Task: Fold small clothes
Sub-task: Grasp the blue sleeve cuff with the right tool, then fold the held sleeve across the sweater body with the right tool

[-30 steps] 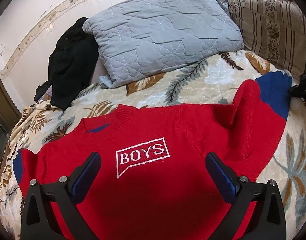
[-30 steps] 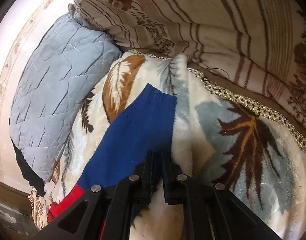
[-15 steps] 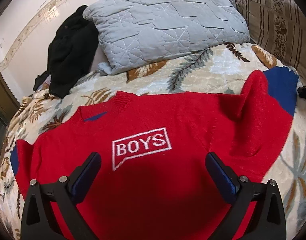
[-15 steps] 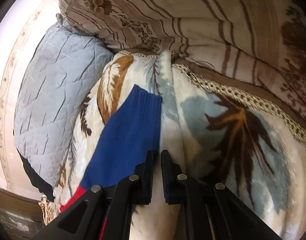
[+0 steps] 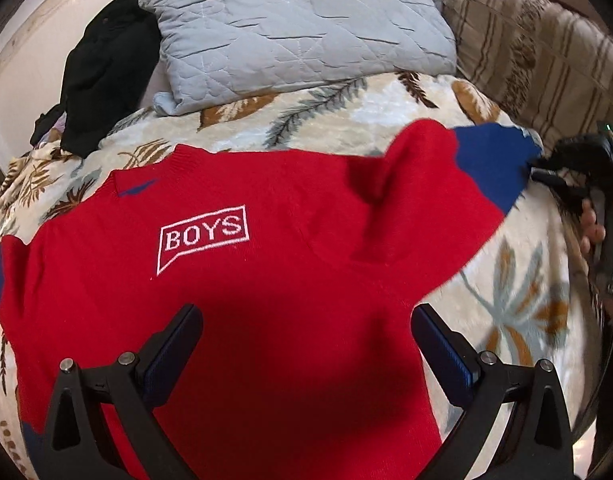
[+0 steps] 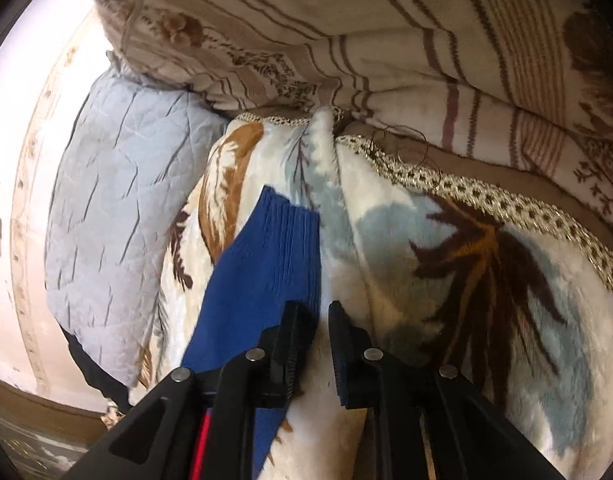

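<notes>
A red sweater (image 5: 242,280) with a white "BOYS" label lies front-up on the leaf-patterned blanket (image 5: 346,120). Its sleeves end in blue cuffs. My left gripper (image 5: 306,344) is open and empty, hovering over the sweater's lower body. My right gripper (image 6: 320,320) has its jaws slightly apart beside the right sleeve's blue cuff (image 6: 266,272), which lies along the left finger; the gap between the fingers shows only blanket. In the left wrist view the right gripper (image 5: 546,172) sits at the tip of the blue cuff (image 5: 494,160).
A grey quilted pillow (image 5: 298,28) lies at the head of the bed, with a black garment (image 5: 102,64) to its left. A striped beige quilt (image 6: 386,40) is piled at the right. A white wall runs behind.
My right gripper's jaws have parted slightly and the blue cuff now lies beside them. The right sleeve has flattened out toward the right. My left gripper stays open, tilting a little lower.
</notes>
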